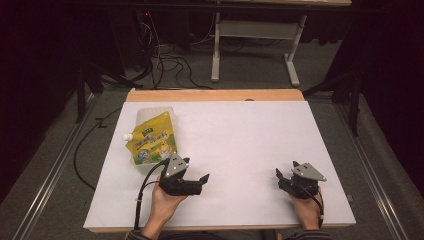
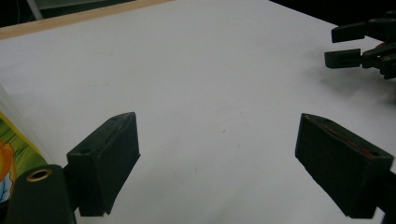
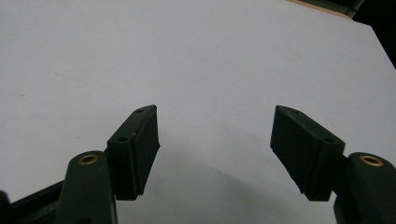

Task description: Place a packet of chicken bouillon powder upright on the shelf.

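The pouch (image 1: pixel 150 140), a yellow-and-green spouted refill pack, lies flat on the left part of the white table (image 1: pixel 240 140), its white cap pointing toward the left edge and its bottom end just beside the left gripper (image 1: pixel 192 177). That gripper sits low over the table with its jaws spread wide and nothing between them; in the left gripper view they point out over bare table while a strip of the pouch (image 2: pixel 9 154) shows at the far left. The right gripper (image 1: pixel 284 179), well apart on the right side, also has its jaws wide and holds nothing. To take the pouch cleanly, I would judge that the left hand (image 1: pixel 162 200) should first turn the jaws to the left until the pouch sits between them, then close on a firm sealed edge or near the cap rather than on the soft belly, which would likely buckle and slip. The right gripper could steady the other end.
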Available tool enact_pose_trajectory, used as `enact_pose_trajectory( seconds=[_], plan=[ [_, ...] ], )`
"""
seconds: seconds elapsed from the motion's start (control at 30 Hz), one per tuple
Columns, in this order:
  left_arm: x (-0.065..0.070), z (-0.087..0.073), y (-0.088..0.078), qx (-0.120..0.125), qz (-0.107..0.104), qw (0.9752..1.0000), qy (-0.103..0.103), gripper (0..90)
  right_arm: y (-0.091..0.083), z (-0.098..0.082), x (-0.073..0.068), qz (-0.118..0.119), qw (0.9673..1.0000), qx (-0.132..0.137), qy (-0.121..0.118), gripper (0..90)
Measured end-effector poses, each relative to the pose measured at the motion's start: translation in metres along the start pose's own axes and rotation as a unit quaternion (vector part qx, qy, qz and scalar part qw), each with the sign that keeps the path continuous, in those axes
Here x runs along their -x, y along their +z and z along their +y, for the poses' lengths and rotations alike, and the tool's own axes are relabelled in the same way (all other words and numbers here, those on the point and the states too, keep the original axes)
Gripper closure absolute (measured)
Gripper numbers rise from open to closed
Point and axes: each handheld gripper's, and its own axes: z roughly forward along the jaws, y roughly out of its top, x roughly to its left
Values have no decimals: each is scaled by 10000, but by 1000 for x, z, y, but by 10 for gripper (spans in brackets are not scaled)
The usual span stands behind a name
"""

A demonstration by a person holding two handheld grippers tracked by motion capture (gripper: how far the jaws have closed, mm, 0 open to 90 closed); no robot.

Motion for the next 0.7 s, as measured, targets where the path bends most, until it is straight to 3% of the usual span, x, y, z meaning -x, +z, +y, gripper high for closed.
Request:
enact_pose_trajectory(
  seconds=[0.7],
  plan=[
    [0, -1, 29, -148, -92, 9998, -60, 154, 0, 0, 0, 11, 10000, -1, -16, 331]
  ],
)
